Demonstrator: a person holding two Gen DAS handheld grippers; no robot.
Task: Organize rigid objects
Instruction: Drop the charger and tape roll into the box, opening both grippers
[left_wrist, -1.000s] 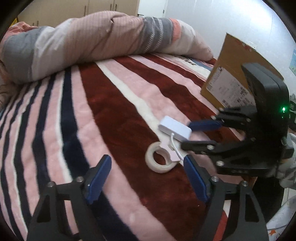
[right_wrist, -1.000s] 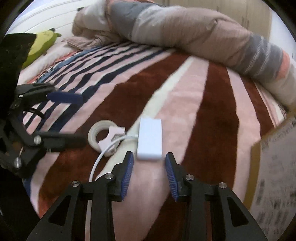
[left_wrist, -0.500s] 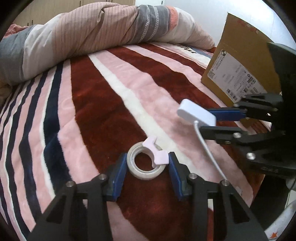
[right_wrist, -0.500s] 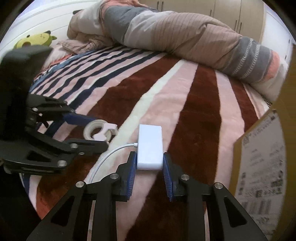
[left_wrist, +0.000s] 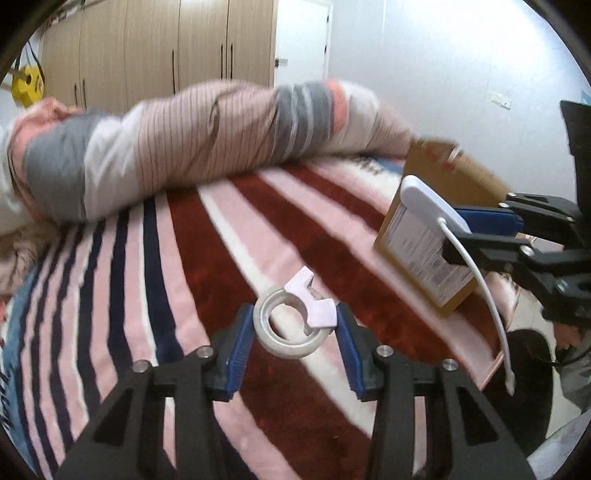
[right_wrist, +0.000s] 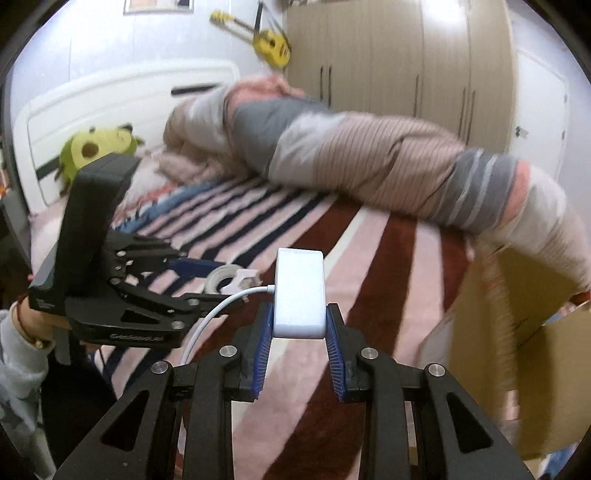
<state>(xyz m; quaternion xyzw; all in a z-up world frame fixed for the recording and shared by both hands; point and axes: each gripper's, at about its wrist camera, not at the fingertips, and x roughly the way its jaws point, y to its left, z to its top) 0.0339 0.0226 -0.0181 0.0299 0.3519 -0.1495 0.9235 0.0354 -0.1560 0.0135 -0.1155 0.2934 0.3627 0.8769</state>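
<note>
- Bedroom walls, pale, with tall wooden wardrobes beyond both grippers and a yellow ukulele hanging up ahead of the right gripper.
- Bed under both grippers, covered by a blanket striped in dark red, pink, white and navy; a rolled striped duvet lies across it far ahead of the fingers.
- White headboard ahead and left of the right gripper, with a green plush toy against it.
- Cardboard box stands open just right of the right gripper, its labelled side facing the bed.
- Right gripper is clenched on a white adapter, lifted above the blanket. The adapter's long axis runs straight forward along the fingers, and its near end sits between the blue pads.
- White cable leaves the adapter's left side and hangs down in a curve with its end free.
- Left gripper grasps a tape roll across its width between the blue pads, clear of the blanket; the roll's hole faces upward and toward the camera.
- Pale pink clip sits on the roll's forward rim, its notched end pointing ahead and slightly right.
</note>
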